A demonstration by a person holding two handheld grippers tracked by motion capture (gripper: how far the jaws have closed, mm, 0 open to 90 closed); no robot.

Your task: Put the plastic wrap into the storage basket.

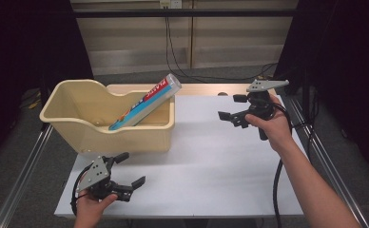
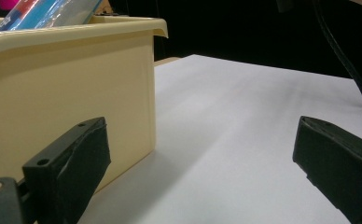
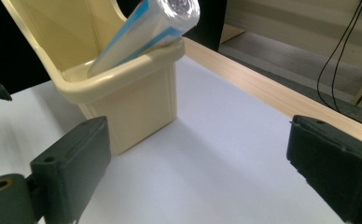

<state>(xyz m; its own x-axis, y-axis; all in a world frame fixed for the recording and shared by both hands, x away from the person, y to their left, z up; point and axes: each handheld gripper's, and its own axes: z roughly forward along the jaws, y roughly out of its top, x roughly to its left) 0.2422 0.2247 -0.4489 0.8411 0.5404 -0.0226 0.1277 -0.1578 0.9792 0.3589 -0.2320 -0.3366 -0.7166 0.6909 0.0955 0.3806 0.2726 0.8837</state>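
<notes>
You were working in a lab or test cell, not a home. The white table you stood at rested on bare aluminium rails running along both sides, like a built rig. Black curtains closed in the space left and right, the sort hung to control light for cameras. Behind the table, plain beige wall panels carried a power socket, with loose black cables hanging from it and trailing across grey carpet. Nothing there looked domestic or decorative.
</notes>
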